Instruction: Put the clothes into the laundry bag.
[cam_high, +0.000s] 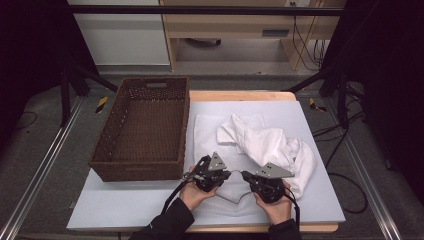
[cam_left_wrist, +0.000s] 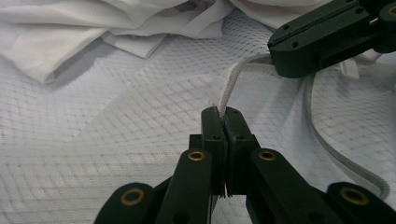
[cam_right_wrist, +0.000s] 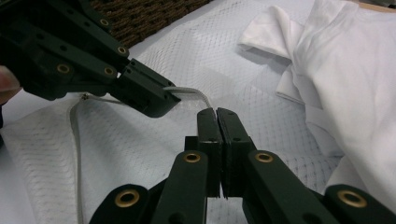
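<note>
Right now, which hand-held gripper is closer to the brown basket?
Left. The left hand-held gripper sits just beside the basket's near corner; the right hand-held gripper is farther away, by the white shirt.

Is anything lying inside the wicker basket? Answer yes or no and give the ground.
No. In the high view the wicker basket shows only its bare woven floor, while the white clothes lie beside it.

Black tongs (cam_high: 235, 174), brass rivets, dark sleeves (cam_high: 172, 220)

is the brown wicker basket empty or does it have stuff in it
Empty: the brown wicker basket shows only its bare woven floor in the high view; the crumpled white clothes lie outside it on the mat.
</note>
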